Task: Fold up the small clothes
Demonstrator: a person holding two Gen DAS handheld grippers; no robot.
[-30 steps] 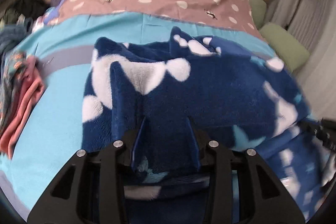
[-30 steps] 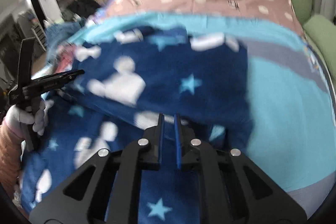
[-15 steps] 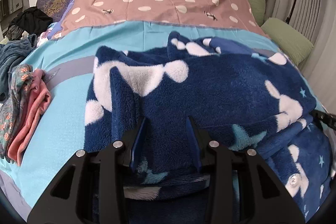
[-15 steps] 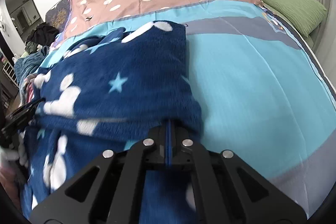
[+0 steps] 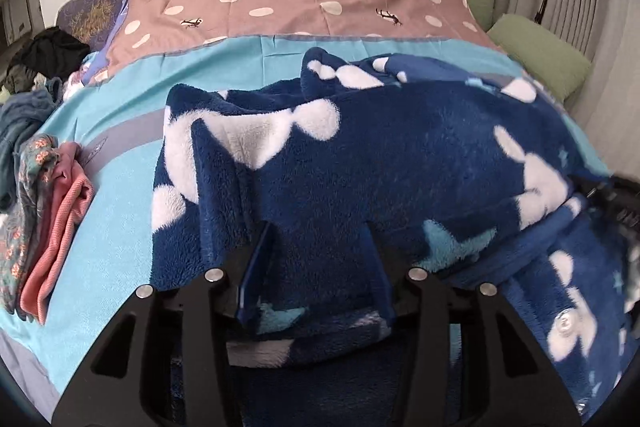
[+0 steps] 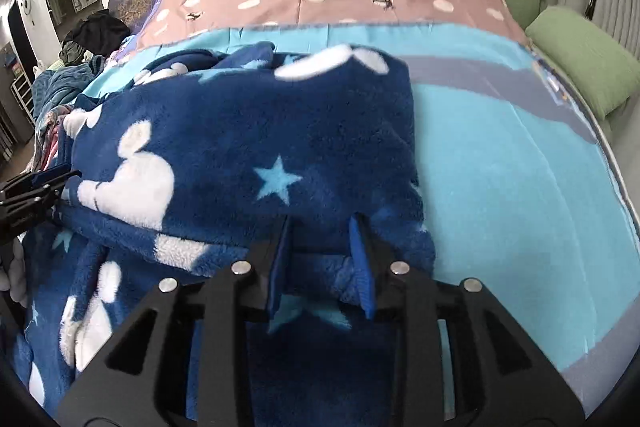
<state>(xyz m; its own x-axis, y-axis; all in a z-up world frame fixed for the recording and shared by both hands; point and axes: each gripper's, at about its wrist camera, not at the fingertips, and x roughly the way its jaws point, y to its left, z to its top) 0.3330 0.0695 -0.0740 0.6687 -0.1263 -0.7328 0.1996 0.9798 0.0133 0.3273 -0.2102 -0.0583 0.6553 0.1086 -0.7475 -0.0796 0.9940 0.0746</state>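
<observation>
Fleece garment (image 5: pixel 400 155) lies folded on bed (image 5: pixel 120 219), long axis running sideways between our hands. Left tongs (image 5: pixel 316 267) and right tongs (image 6: pixel 322 259) both just opening, spread over near fold edge (fleece between, not pinched). Each equally close; next fold probably goes across.

We lose the near part of the navy fleece garment with white shapes and pale stars (image 5: pixel 400 163) behind the black left gripper (image 5: pixel 316 239). The black right gripper (image 5: pixel 616 199) shows blurred, cut by the frame edge.
</observation>
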